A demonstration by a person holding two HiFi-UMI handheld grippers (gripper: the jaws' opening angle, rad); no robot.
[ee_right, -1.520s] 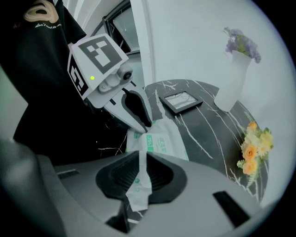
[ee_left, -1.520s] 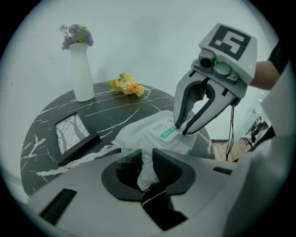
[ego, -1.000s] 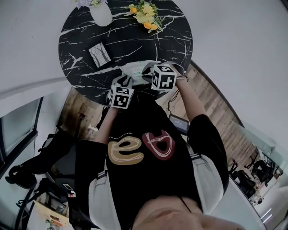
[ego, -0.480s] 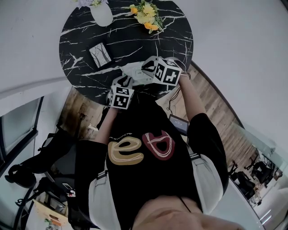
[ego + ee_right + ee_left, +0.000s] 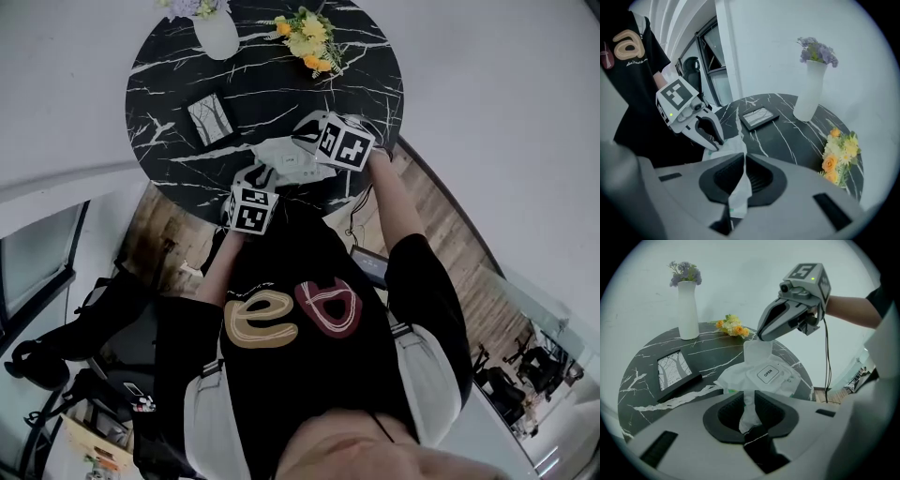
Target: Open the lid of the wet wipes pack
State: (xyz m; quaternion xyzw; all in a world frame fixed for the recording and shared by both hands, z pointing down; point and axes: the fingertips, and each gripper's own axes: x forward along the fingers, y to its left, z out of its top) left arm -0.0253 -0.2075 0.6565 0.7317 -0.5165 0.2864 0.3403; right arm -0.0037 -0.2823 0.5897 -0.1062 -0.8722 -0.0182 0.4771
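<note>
Nearest: left gripper (image 5: 262, 175) at the table's (image 5: 272, 94) 6 o'clock rim. It has not moved since a second back and is pitched steeply down. Its jaws pinch the near end of the pack (image 5: 286, 159); in its own view white film runs up between the pads (image 5: 765, 405).

The right gripper (image 5: 302, 142) has shifted toward 12 o'clock since the earlier frame, and its cube has rolled to show another face. Its jaws have just been closing and now stand almost together with film clamped between them. The forearm reaches in from 4 o'clock, with the gripper tilted down.

The pack lies at the 6 o'clock rim, stretched between both grippers, its far end drawn up into a peak. The right gripper probably holds the end seal, not the lid.

Only the left gripper view shows the lid (image 5: 768, 374), marked OPEN and lying flat. The head view gives just a pale patch there.

Beyond: frame (image 5: 208, 117) at 8 o'clock, vase (image 5: 217, 33) at 11, flowers (image 5: 309, 37) at 1.
</note>
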